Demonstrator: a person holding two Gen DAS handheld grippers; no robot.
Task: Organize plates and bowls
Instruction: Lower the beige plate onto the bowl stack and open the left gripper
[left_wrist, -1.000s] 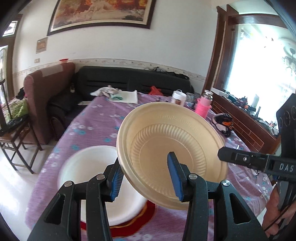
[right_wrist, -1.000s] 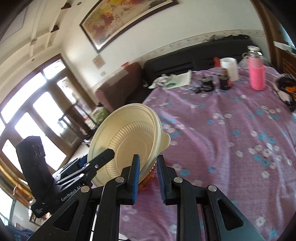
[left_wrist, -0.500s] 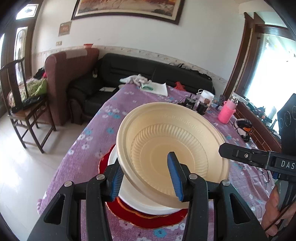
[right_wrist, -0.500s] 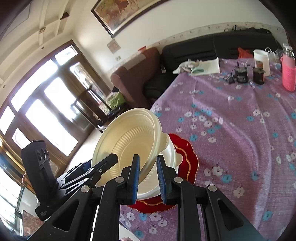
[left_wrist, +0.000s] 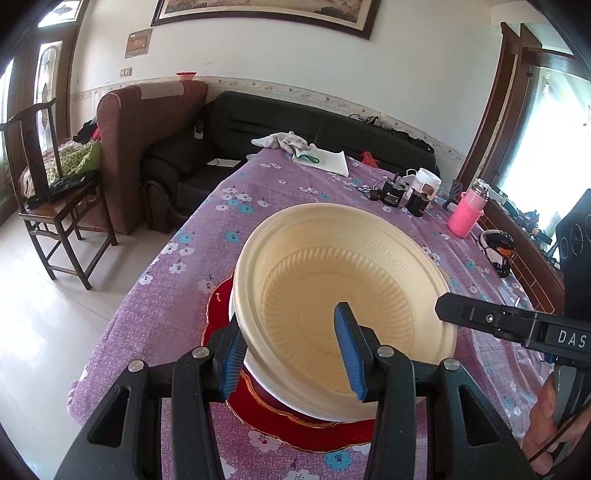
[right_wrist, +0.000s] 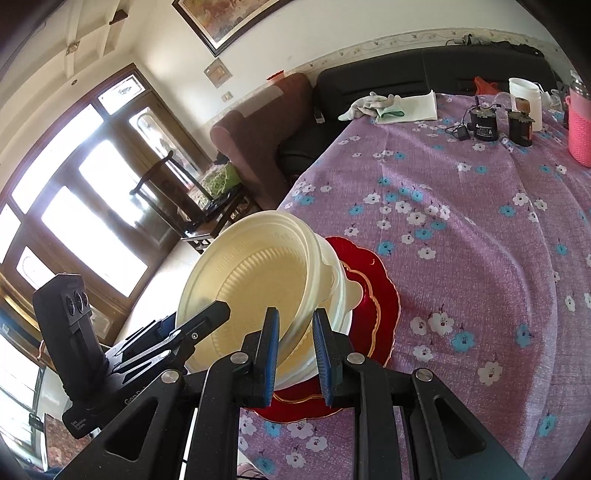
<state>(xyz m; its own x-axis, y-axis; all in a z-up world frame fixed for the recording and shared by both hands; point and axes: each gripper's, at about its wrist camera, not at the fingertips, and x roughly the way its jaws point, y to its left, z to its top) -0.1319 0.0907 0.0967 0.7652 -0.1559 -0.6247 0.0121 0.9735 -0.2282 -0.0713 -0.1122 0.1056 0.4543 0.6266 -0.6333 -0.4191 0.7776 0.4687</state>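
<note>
Nearest the cameras, the left gripper (left_wrist: 291, 354) is pinching the near rim of the cream bowl (left_wrist: 343, 291), one pad outside the wall and one inside, while the right gripper (right_wrist: 295, 350) is clamping the opposite rim, its jaws nearly together on the thin edge. Between them the bowl is tilting, its open side facing the left camera. A second ago it was hanging high over bare purple cloth (left_wrist: 184, 288), with the white bowl (right_wrist: 341, 295) off to the lower left in the left view; now both hands are bringing it down and across, and it is sitting directly over the white bowl, which is resting on the red plate (left_wrist: 295, 424). Whether the two bowls are already touching cannot be told. This probably means the nesting step is almost complete, needing only levelling, a short descent and release. Farther back, a pink bottle (left_wrist: 466, 214), small jars and a white cloth are lying untouched near the sofa.
</note>
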